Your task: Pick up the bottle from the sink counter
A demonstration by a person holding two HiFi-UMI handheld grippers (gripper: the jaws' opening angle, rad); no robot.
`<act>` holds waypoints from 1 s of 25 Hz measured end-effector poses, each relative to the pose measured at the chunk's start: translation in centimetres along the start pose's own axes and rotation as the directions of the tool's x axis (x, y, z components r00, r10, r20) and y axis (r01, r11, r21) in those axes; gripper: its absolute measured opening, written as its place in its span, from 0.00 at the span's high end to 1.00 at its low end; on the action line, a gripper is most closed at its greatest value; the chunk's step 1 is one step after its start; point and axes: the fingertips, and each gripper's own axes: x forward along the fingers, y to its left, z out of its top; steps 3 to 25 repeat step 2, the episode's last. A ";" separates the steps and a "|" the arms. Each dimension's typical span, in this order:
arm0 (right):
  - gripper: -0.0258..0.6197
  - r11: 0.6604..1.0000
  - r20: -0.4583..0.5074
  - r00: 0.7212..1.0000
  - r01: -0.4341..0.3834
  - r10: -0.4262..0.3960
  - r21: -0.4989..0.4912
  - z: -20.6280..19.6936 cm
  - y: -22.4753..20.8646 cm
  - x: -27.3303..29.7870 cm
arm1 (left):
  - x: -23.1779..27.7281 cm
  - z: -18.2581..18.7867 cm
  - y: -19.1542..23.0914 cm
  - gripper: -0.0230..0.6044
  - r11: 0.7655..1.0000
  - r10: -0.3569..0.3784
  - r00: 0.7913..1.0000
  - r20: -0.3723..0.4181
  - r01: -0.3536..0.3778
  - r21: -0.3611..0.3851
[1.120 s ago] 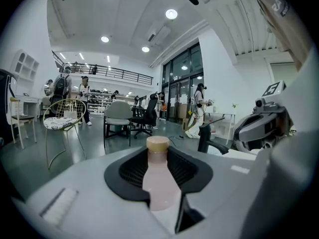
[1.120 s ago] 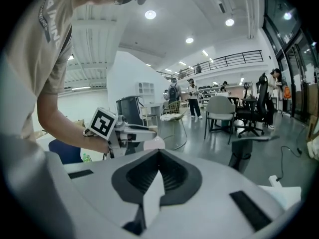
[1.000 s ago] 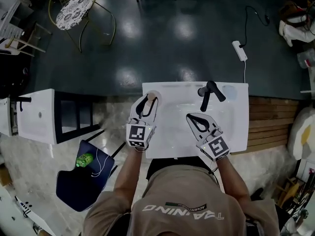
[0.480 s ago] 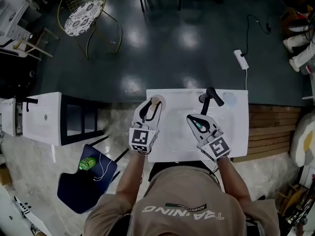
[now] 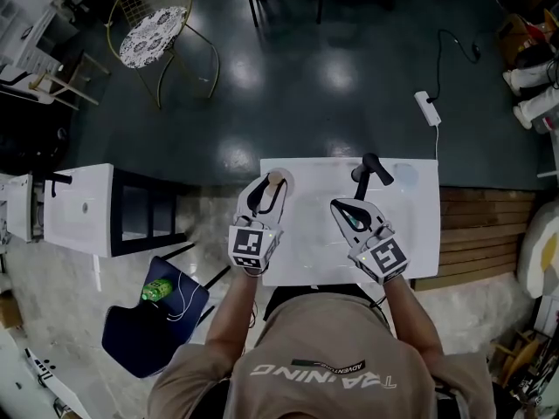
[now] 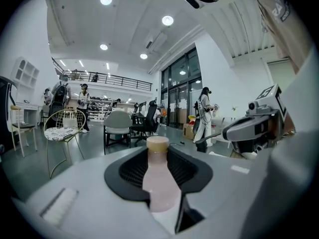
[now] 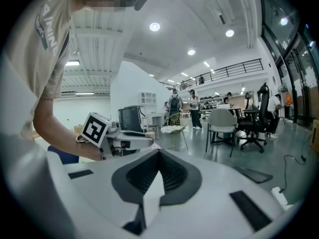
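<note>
A small bottle (image 6: 158,180) with a pale pink body and a tan cap stands upright between the jaws of my left gripper (image 5: 266,188), which is shut on it. In the head view its cap (image 5: 276,179) shows over the far left part of the white sink counter (image 5: 410,225). My right gripper (image 5: 352,214) hovers over the counter's middle, to the right of the left one, its jaws closed together with nothing between them. The right gripper view shows those jaws (image 7: 159,153) meeting at the tip, and the left gripper (image 7: 124,141) off to the side.
A black faucet (image 5: 367,171) rises at the counter's far edge, just beyond the right gripper. A white cabinet (image 5: 79,208) stands at the left and a dark blue seat (image 5: 140,321) with a green object at the lower left. A wire chair (image 5: 153,33) and a power strip (image 5: 427,108) sit on the dark floor beyond.
Both grippers have lifted a little above the counter, and the bottle has stayed in the left jaws. The head view has shifted slightly.
</note>
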 end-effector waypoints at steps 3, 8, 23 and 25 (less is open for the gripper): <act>0.95 1.000 -0.004 1.000 0.004 -0.004 0.000 0.3 0.0 -0.2 | -0.1 0.2 -0.2 0.76 1.000 0.000 1.000 -0.001 0.000 0.001; 0.95 1.000 -0.004 1.000 0.004 -0.004 0.000 0.3 0.0 -0.2 | -0.1 0.2 -0.2 0.76 1.000 0.000 1.000 -0.001 0.000 0.001; 0.95 1.000 -0.004 1.000 0.004 -0.004 0.000 0.3 0.0 -0.2 | -0.1 0.2 -0.2 0.76 1.000 0.000 1.000 -0.001 0.000 0.001; 0.95 1.000 -0.004 1.000 0.004 -0.004 0.000 0.3 0.0 -0.2 | -0.1 0.2 -0.2 0.76 1.000 0.000 1.000 -0.001 0.000 0.001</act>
